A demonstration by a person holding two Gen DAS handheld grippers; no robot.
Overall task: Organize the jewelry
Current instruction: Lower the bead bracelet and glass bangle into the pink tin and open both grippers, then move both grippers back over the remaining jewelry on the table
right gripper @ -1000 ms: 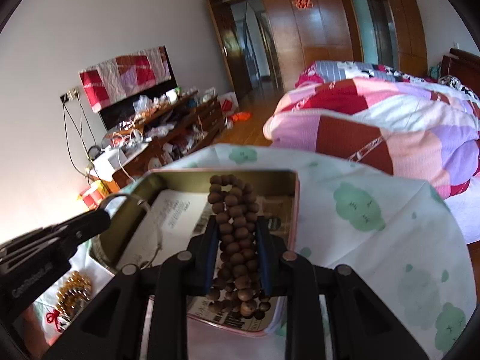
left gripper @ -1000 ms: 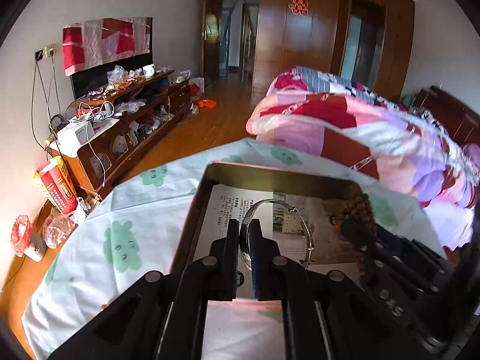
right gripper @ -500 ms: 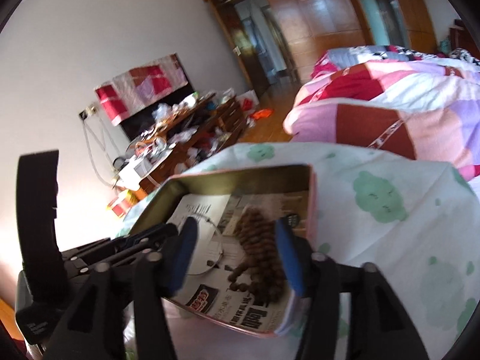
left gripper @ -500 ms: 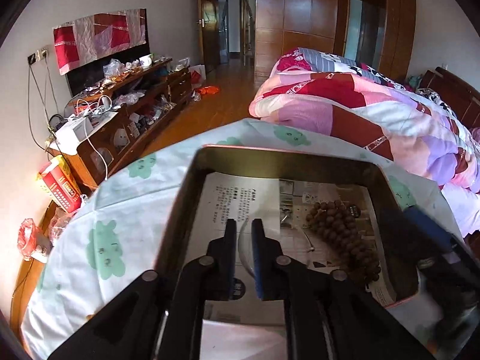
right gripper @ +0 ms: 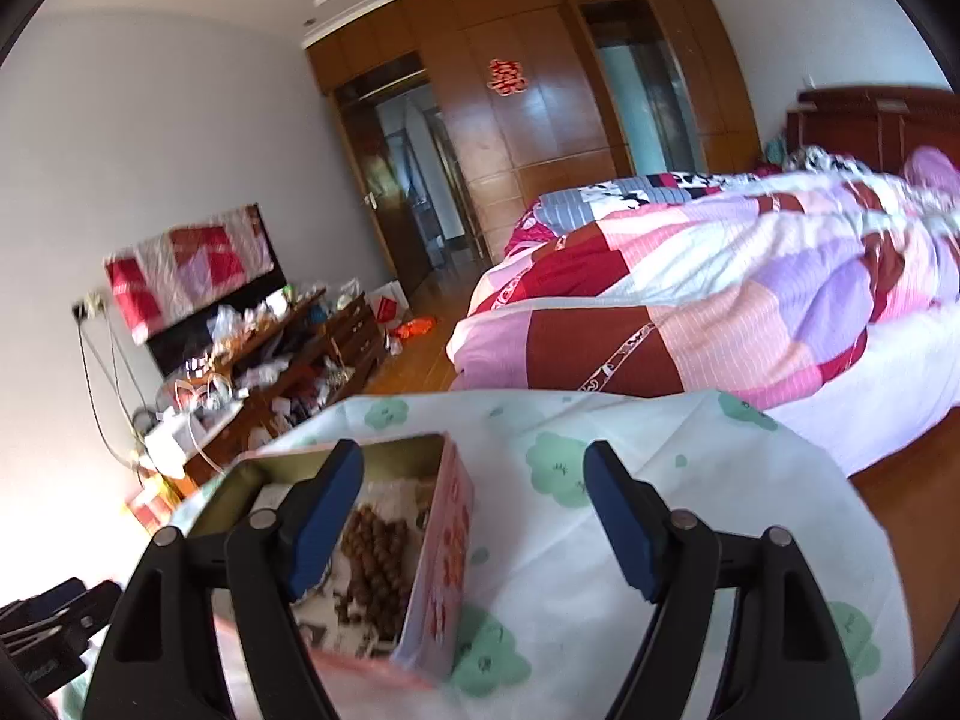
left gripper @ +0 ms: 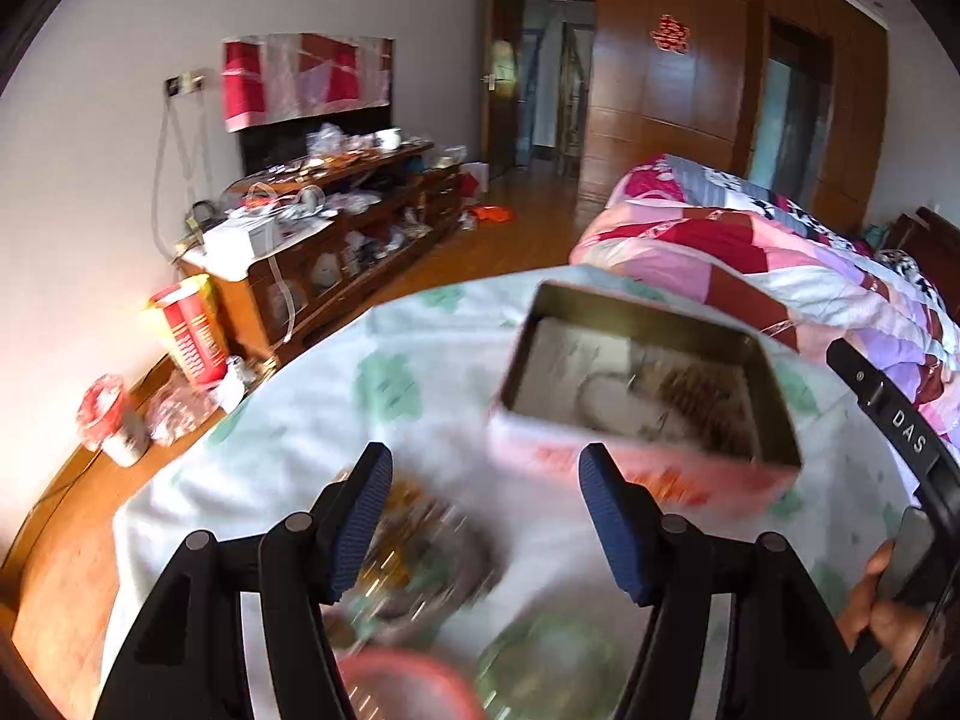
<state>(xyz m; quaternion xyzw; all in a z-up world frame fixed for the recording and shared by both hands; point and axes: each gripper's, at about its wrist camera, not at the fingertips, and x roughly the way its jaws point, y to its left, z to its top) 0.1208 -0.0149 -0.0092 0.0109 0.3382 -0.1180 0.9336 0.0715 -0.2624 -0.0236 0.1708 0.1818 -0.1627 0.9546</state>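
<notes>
A pink tin box (left gripper: pixel 636 462) stands open on the cloth-covered table (left gripper: pixel 420 396). Inside it lie a silver bangle (left gripper: pixel 600 402) and a brown wooden bead string (left gripper: pixel 708 402). The beads (right gripper: pixel 372 564) and the box (right gripper: pixel 444 546) also show in the right wrist view. My left gripper (left gripper: pixel 483 516) is open and empty, pulled back from the box, above a blurred heap of amber beads (left gripper: pixel 414 546). My right gripper (right gripper: pixel 474 516) is open and empty, above the box's right wall.
A red ring-shaped object (left gripper: pixel 396 684) and a green one (left gripper: pixel 552 660) lie blurred at the near table edge. A bed with a patchwork quilt (right gripper: pixel 720 300) stands to the right. A cluttered wooden cabinet (left gripper: pixel 324 240) lines the left wall.
My left gripper let go of the bangle, opened and pulled back left out of the box. My right gripper dropped the bead string in the box, opened wide and rose.
</notes>
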